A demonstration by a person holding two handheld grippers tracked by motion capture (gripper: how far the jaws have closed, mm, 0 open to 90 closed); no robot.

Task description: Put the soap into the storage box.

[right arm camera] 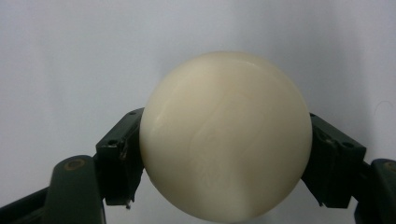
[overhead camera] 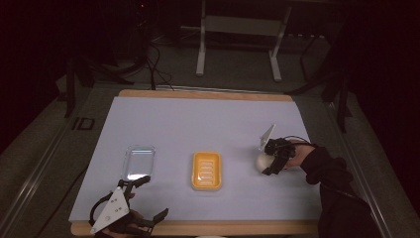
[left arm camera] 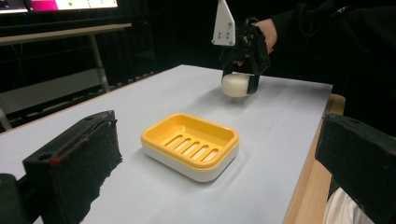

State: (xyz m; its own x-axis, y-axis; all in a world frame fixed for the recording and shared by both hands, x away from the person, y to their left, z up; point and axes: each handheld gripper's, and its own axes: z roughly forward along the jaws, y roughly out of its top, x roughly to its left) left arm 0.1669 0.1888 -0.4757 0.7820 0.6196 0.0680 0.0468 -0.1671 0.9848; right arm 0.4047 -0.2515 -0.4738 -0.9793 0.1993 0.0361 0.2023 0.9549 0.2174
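At table right | right tool (overhead camera: 266,162) clamps soap (overhead camera: 261,161), underside hidden | left tool (overhead camera: 150,198) wide

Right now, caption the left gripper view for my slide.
Right gripper holds cream soap above table beyond empty yellow soap dish.

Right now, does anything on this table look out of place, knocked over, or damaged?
Nothing stands out. The yellow soap dish sits flat and empty mid-table, the clear lid lies flat to its left, and the right gripper grips the cream soap bar squarely between its jaws. The left gripper is open near the table's front edge.
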